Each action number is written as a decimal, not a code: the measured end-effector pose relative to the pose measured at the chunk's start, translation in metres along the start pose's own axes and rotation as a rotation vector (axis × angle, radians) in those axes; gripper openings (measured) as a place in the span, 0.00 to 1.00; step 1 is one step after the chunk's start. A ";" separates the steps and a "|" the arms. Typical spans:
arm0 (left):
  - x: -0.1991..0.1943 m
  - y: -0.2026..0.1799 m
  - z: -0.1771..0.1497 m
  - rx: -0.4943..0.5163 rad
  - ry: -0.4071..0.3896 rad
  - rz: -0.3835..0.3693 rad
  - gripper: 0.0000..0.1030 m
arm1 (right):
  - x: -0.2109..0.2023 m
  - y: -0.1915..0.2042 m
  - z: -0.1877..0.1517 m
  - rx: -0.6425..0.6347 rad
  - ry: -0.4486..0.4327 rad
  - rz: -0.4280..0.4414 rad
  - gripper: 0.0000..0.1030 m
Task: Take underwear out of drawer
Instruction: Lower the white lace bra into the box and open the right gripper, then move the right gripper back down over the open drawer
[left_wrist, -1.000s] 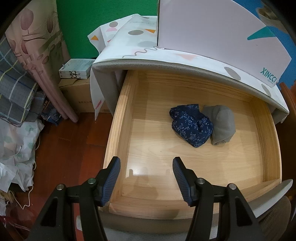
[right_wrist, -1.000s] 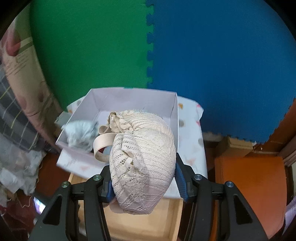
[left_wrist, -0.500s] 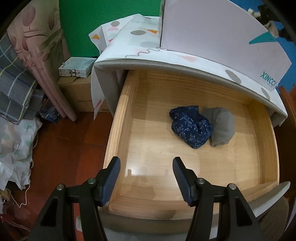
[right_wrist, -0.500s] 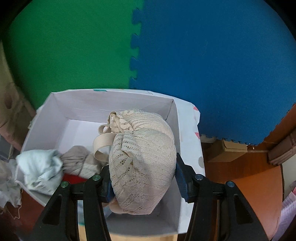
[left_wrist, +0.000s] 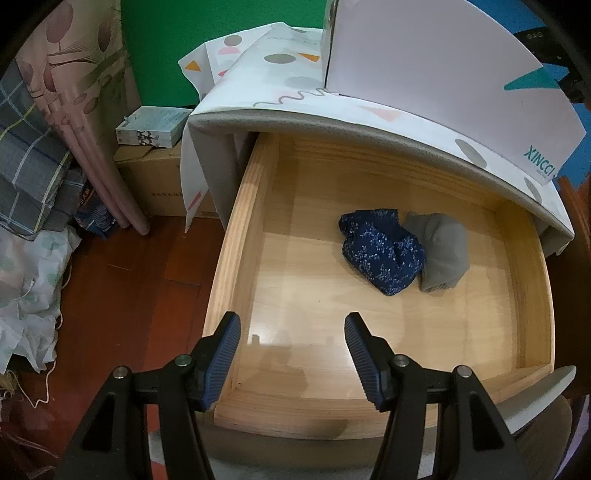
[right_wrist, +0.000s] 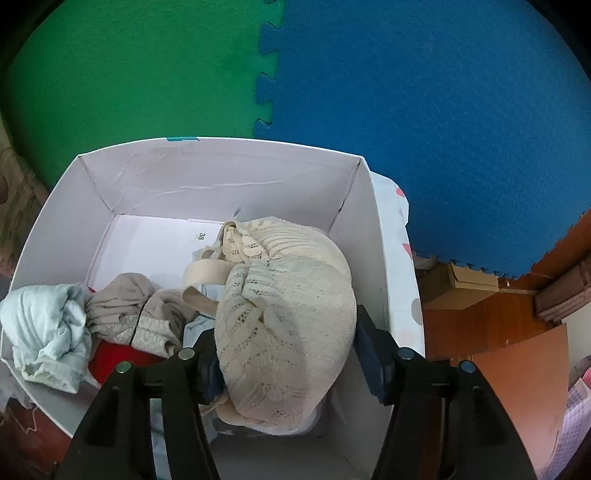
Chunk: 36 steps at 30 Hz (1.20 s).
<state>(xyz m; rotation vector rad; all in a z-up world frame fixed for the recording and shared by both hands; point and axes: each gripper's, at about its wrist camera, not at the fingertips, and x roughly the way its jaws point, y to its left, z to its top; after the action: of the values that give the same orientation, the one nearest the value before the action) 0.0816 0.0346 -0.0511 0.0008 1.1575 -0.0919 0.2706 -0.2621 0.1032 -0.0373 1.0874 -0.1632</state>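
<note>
In the left wrist view, a wooden drawer (left_wrist: 236, 258) stands pulled out, holding a dark blue patterned underwear (left_wrist: 380, 254) and a grey folded piece (left_wrist: 441, 254) side by side. My left gripper (left_wrist: 291, 350) hangs open above the drawer's front, nothing between its fingers. In the right wrist view, a cream lace bra (right_wrist: 284, 306) rests inside the white box (right_wrist: 221, 177) on the cabinet top. My right gripper (right_wrist: 286, 354) straddles the bra and its jaws are opening; the right pad has come off the lace.
The white box (left_wrist: 424, 62) also holds a pale blue garment (right_wrist: 44, 325), a beige one (right_wrist: 136, 314) and something red (right_wrist: 118, 362). Green and blue foam mats (right_wrist: 406, 92) back the cabinet. A cardboard carton (left_wrist: 155, 177), curtains and piled cloth (left_wrist: 29, 277) crowd the floor at left.
My right gripper came down and forward with the bra, from above the drawer into the white box, and its jaws widened. The left gripper stayed put.
</note>
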 end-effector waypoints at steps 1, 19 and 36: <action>0.001 0.000 0.000 0.001 0.001 0.002 0.58 | -0.002 0.000 -0.001 0.001 0.001 0.007 0.57; 0.005 -0.008 -0.003 0.042 0.028 0.059 0.58 | -0.085 -0.013 -0.091 -0.044 -0.043 0.129 0.62; 0.000 -0.007 -0.006 0.048 -0.001 0.099 0.58 | -0.014 0.019 -0.209 -0.063 0.134 0.186 0.62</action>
<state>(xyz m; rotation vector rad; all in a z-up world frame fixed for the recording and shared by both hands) 0.0757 0.0280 -0.0527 0.1008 1.1517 -0.0317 0.0817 -0.2309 0.0167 0.0187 1.2230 0.0361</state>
